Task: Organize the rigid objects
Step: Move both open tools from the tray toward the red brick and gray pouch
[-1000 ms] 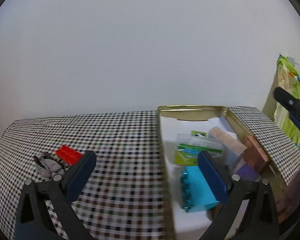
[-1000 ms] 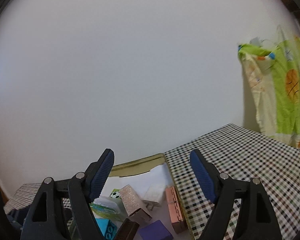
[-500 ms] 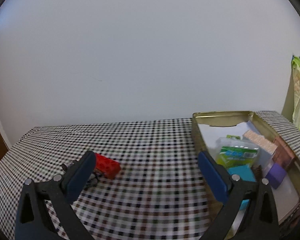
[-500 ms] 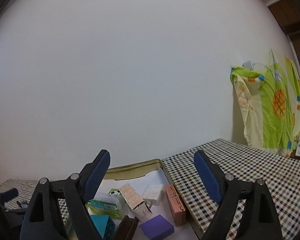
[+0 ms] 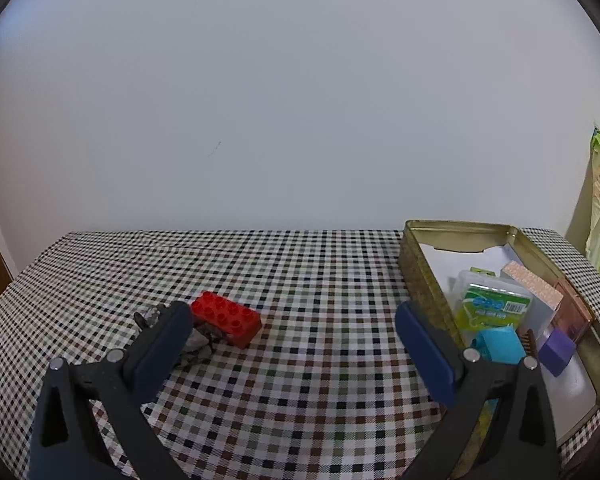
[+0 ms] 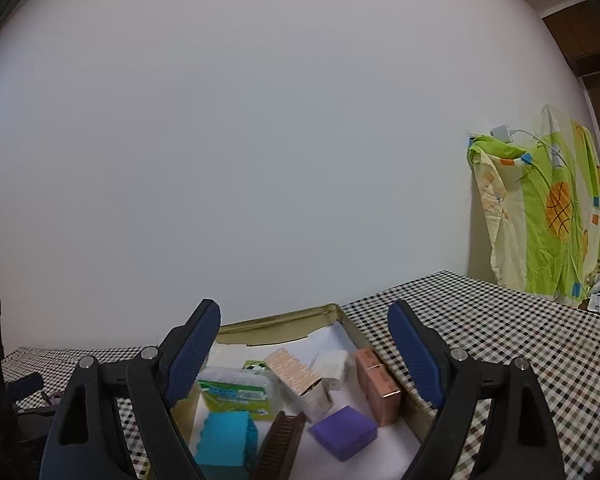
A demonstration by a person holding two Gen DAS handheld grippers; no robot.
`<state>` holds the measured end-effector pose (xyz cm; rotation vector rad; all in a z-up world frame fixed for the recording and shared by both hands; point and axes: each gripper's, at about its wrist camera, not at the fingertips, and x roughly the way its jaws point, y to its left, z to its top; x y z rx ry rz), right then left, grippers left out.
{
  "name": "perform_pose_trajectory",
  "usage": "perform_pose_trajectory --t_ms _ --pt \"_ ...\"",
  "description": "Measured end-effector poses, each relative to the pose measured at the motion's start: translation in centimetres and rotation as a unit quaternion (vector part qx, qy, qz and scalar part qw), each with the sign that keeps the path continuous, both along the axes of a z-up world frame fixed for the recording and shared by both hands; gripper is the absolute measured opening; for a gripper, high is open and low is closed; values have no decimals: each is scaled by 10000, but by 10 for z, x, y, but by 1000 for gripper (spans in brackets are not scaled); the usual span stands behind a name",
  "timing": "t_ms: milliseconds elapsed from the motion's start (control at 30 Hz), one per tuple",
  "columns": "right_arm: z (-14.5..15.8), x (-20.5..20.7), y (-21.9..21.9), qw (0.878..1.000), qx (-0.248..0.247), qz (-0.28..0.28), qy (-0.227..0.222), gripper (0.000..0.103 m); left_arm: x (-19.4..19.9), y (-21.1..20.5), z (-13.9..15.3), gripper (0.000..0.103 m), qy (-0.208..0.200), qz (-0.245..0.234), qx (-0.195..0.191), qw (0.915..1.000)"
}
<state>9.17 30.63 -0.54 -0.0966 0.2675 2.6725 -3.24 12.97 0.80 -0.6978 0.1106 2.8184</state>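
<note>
A red toy brick (image 5: 226, 323) lies on the checkered tablecloth next to a small grey object (image 5: 194, 344), partly hidden by my left finger. My left gripper (image 5: 292, 348) is open and empty above the cloth, the brick just inside its left finger. A gold tin (image 5: 416, 256) at the right holds a green packet (image 5: 492, 312), a blue brick (image 5: 498, 345), a purple block (image 5: 556, 352) and pink boxes. My right gripper (image 6: 304, 356) is open and empty above the same tin (image 6: 284, 322), over its contents.
A white wall stands behind the table. A green and yellow cloth (image 6: 540, 216) hangs at the far right. The table's left edge (image 5: 4, 292) drops off near the brick. My left gripper's dark body (image 6: 4, 392) shows at the left of the right wrist view.
My left gripper has swung left, away from the tin and toward the red brick, which now sits nearer the middle. My right gripper has risen slightly over the tin.
</note>
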Motion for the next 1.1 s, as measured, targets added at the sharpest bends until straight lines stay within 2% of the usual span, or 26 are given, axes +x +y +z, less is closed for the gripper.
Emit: perform_pose_trajectory --t_ms 367,700,867,1100 --pt "-1 -13 -41 9995 138 285 17 88 -11 -21 -1 102 -65 98 -11 9999" --pt "-4 -40 -75 9978 171 637 -122 88 -40 -66 -7 102 -323 527 125 9980" --pt "-6 -53 -91 9959 190 841 -261 88 -60 -95 -13 102 -595 798 325 9945" --pt "-10 -79 -102 9923 18 1110 -554 88 -86 -140 -24 102 -960 1326 632 9845"
